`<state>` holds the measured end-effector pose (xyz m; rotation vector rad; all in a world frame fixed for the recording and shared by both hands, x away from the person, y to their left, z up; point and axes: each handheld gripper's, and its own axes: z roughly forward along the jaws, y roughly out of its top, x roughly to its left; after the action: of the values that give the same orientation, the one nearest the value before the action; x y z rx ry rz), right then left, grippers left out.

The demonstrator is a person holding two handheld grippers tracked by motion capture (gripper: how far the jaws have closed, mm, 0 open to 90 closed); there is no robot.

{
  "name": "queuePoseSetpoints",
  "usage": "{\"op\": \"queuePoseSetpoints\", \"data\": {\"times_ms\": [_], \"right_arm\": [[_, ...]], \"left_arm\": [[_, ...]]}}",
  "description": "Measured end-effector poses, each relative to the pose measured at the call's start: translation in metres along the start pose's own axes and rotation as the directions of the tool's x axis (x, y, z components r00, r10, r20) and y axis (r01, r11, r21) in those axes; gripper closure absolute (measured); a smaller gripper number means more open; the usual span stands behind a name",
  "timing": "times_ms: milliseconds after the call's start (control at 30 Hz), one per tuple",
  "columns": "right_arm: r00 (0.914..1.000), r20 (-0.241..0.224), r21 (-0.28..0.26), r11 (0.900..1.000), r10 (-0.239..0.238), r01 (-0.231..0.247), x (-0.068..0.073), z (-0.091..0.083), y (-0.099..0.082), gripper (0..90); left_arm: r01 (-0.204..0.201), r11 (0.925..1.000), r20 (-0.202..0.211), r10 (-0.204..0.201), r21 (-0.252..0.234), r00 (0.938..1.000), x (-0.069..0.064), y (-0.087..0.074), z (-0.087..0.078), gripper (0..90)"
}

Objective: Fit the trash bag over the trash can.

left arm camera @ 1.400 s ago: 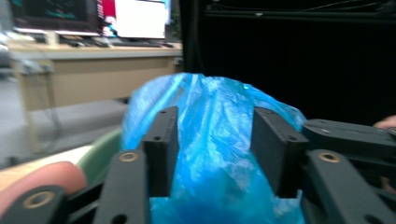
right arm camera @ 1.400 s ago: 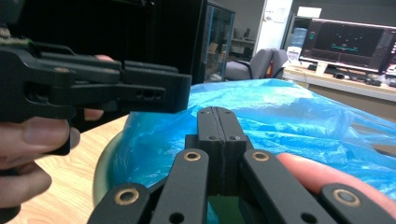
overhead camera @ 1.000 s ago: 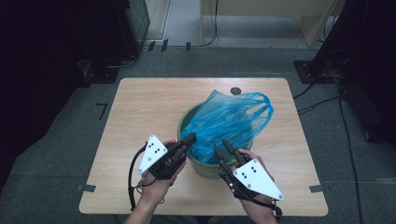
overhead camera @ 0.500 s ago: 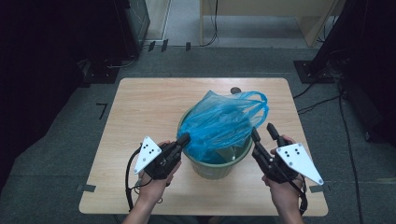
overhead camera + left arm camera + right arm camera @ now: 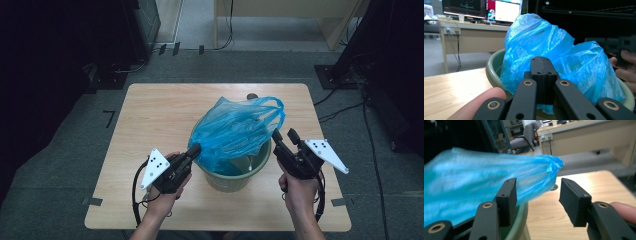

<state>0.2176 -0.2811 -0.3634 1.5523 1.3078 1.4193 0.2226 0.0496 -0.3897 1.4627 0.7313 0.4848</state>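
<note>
We see a light wooden tabletop [image 5: 150,120] on grey carpet [image 5: 60,165], with black cables [image 5: 345,107] trailing at its far right. Behind it stands a desk [image 5: 469,37] carrying monitors [image 5: 481,10]. We also make out a grey office chair [image 5: 524,137] farther off.

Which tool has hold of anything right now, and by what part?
The left tool is shut on the blue bag, pinching its near edge at the green bin's rim. The right tool holds nothing; its jaws have just been opening, the bag beside them.
</note>
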Motion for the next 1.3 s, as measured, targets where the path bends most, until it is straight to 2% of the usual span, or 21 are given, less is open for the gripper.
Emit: {"op": "queuePoseSetpoints", "data": {"times_ms": [33, 100, 167, 233, 333, 367, 467, 500, 567, 667, 767, 867, 967, 1067, 1167, 1200, 1233, 1300], "right_arm": [[0.9997, -0.001, -0.002, 0.9997, 0.023, -0.023, -0.001, 0.002, 0.002, 48.4], [0.9994, 0.004, 0.016, 0.9993, 0.035, -0.035, 0.0, 0.008, 0.006, 47.0], [0.9992, 0.023, 0.052, 0.998, 0.034, -0.035, 0.001, 0.015, 0.009, 46.3], [0.9986, 0.021, 0.089, 0.9948, 0.048, -0.05, 0.0, 0.021, 0.009, 46.8], [0.998, 0.003, 0.126, 0.99, 0.062, -0.062, 0.002, 0.027, 0.008, 57.7], [0.998, -0.007, 0.131, 0.9895, 0.063, -0.062, 0.003, 0.028, 0.007, 64.3], [0.9991, -0.027, 0.121, 0.9922, 0.033, -0.029, 0.01, 0.028, 0.005, 82.7], [0.9994, -0.027, 0.112, 0.9936, 0.02, -0.017, 0.012, 0.027, 0.005, 88.6], [0.9997, -0.019, 0.075, 0.997, -0.017, 0.018, 0.017, 0.024, 0.005, 90.0], [0.9981, -0.025, 0.0, 0.9985, -0.056, 0.056, 0.025, 0.015, 0.008, 90.0], [0.9916, -0.027, -0.069, 0.9898, -0.126, 0.124, 0.037, 0.005, 0.011, 90.0], [0.981, -0.031, -0.134, 0.9735, -0.191, 0.186, 0.051, -0.004, 0.015, 90.0], [0.9725, -0.029, -0.181, 0.9581, -0.231, 0.222, 0.062, -0.011, 0.02, 90.0], [0.966, -0.044, -0.203, 0.949, -0.255, 0.241, 0.072, -0.014, 0.025, 90.0], [0.9591, -0.068, -0.219, 0.9419, -0.275, 0.254, 0.083, -0.017, 0.029, 90.0], [0.9545, -0.074, -0.229, 0.9367, -0.289, 0.265, 0.087, -0.018, 0.03, 90.0], [0.9509, -0.082, -0.236, 0.9329, -0.298, 0.272, 0.092, -0.02, 0.03, 90.0], [0.9431, -0.103, -0.252, 0.9256, -0.316, 0.283, 0.1, -0.024, 0.032, 90.0]], "left_arm": [[-0.005, 1.0, 0.0, 0.005, 0.0, 1.0, 0.0, -0.001, 0.0, 90.0], [-0.004, 1.0, 0.0, 0.004, 0.0, 1.0, 0.0, -0.001, 0.0, 90.0], [-0.007, 1.0, -0.001, 0.007, -0.003, 1.0, 0.001, -0.001, -0.001, 90.0], [-0.007, 1.0, -0.001, 0.007, -0.007, 1.0, 0.002, 0.001, -0.003, 90.0], [-0.005, 0.9999, -0.002, 0.005, -0.013, 1.0, 0.003, 0.001, -0.004, 90.0], [-0.005, 0.9999, -0.004, 0.005, -0.013, 1.0, 0.004, 0.002, -0.004, 90.0], [0.0, 0.9999, 0.0, 0.0, -0.011, 1.0, 0.006, 0.002, -0.005, 90.0], [-0.001, 0.9999, -0.002, 0.001, -0.011, 1.0, 0.006, 0.002, -0.005, 89.3], [0.002, 0.9999, -0.006, -0.002, -0.016, 1.0, 0.006, 0.003, -0.005, 85.2], [-0.013, 0.9997, -0.035, 0.012, -0.019, 0.9993, 0.006, 0.006, -0.005, 64.1], [-0.024, 0.9995, -0.05, 0.023, -0.023, 0.9985, 0.005, 0.012, -0.006, 48.5], [-0.043, 0.9989, -0.063, 0.041, -0.021, 0.9972, -0.001, 0.019, -0.007, 39.2], [-0.054, 0.9982, -0.058, 0.053, -0.027, 0.9969, -0.006, 0.024, -0.006, 36.6], [-0.07, 0.9971, -0.045, 0.068, -0.03, 0.9966, -0.013, 0.03, -0.005, 35.3], [-0.085, 0.9956, -0.018, 0.084, -0.04, 0.9963, -0.022, 0.039, -0.004, 34.3], [-0.093, 0.995, 0.001, 0.093, -0.039, 0.9957, -0.026, 0.042, -0.004, 34.9], [-0.111, 0.9933, 0.026, 0.112, -0.033, 0.9934, -0.03, 0.045, -0.003, 37.2], [-0.17, 0.9853, 0.038, 0.171, -0.014, 0.9846, -0.04, 0.05, 0.001, 37.7]]}}
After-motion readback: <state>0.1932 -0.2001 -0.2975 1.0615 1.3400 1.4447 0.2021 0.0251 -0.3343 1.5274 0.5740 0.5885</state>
